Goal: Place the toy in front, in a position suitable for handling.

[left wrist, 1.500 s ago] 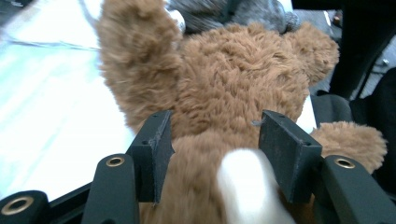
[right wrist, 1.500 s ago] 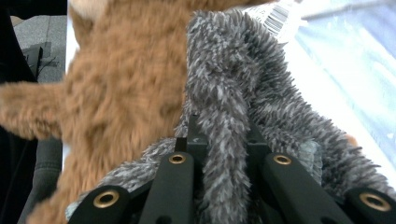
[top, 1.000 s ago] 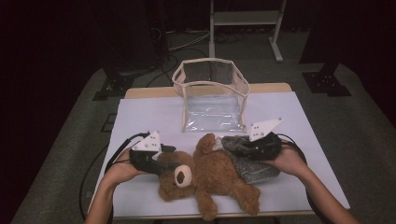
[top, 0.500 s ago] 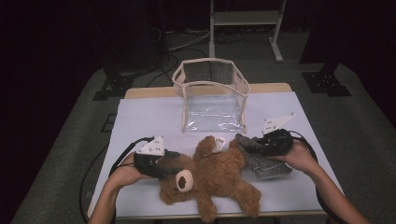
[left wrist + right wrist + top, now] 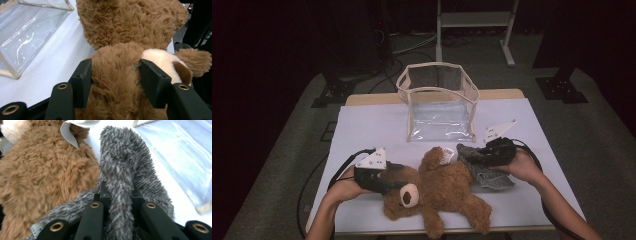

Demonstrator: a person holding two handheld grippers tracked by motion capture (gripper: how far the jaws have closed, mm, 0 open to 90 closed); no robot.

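A dark room surrounds the white-covered surface (image 5: 372, 125). The brown teddy bear (image 5: 442, 192) lies near its front edge, with a grey fuzzy cloth (image 5: 484, 167) touching its side. The left hand-held gripper (image 5: 394, 175) is clamped on the bear's plush head, the right hand-held gripper (image 5: 479, 154) pinched tight on a fold of the cloth. Both look soft, light and squashy, so a deep bite into bulk should hold best. Behind them the clear plastic bag (image 5: 439, 102) stands open, seemingly empty.

A clear bag (image 5: 439, 107) with a tan rim stands open on the white table (image 5: 362, 125). A white rack (image 5: 474, 22) stands far behind.
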